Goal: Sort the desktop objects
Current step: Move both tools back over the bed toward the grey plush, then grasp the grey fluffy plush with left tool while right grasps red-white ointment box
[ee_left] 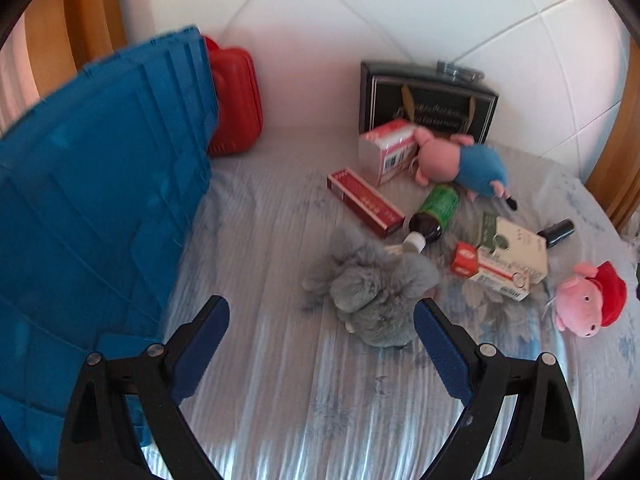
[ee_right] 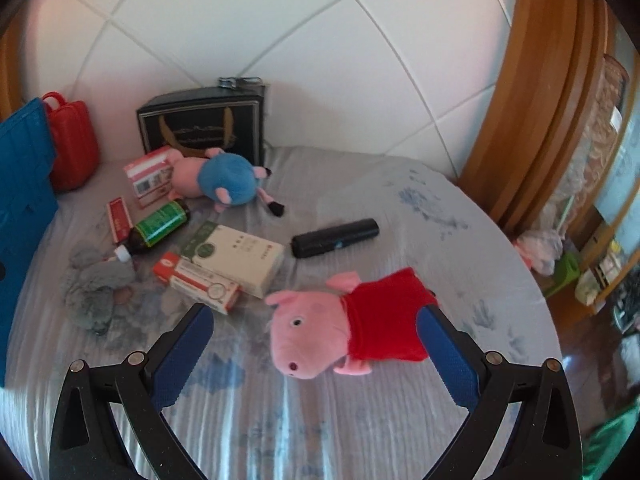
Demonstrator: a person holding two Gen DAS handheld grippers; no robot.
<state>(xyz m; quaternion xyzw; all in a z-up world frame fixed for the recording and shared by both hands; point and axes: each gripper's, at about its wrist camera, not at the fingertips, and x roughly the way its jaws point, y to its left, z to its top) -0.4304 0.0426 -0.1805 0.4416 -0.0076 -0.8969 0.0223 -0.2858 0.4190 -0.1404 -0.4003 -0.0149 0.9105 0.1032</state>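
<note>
Starting out: both tools, left tool [ee_left: 322, 322] and right tool [ee_right: 314, 328], spread, empty; toys, boxes, bottle [ee_left: 434, 212] unsorted on bed [ee_left: 280, 400]; blue crate [ee_left: 100, 200] far left.

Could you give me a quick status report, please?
Left gripper open, grey plush ahead. Right gripper open around red-dressed pig plush, not gripping. Nothing blocking.

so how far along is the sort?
Nothing looks sorted yet. Both grippers are open and empty: left gripper faces the grey plush, right gripper frames the red-dressed pig plush. Boxes, green-label bottle and blue pig plush still lie loose beside the blue crate.
</note>
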